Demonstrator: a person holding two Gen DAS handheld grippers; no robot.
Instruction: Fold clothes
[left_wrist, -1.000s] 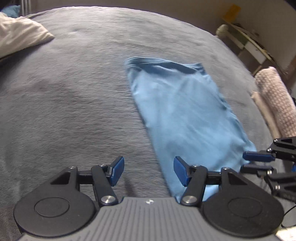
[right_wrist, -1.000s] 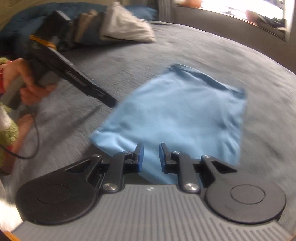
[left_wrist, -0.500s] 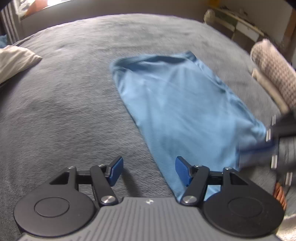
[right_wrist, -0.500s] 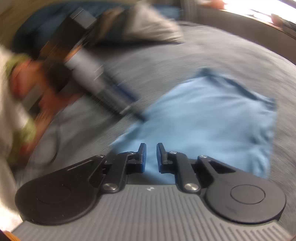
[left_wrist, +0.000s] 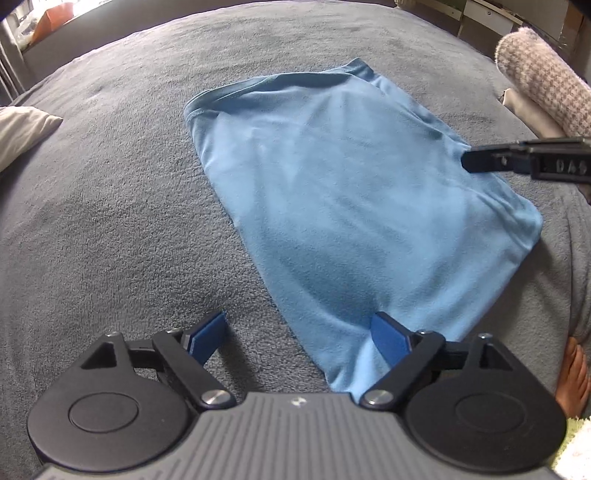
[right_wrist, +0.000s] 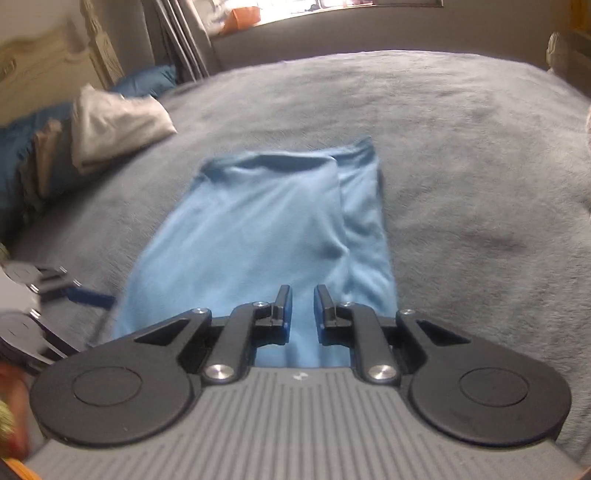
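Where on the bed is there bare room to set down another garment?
Bare blanket lies between the blue garment and the white pillow, and beyond the garment. The right edge is crowded by a knit roll.

Daylight from your window (right_wrist: 332, 14) blows out up top (glare); right view motion-blurred, left sharp, fisheye edges bend.

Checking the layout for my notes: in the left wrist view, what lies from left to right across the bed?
Folded white cloth → light blue folded garment → right gripper → rolled beige knitted textile.
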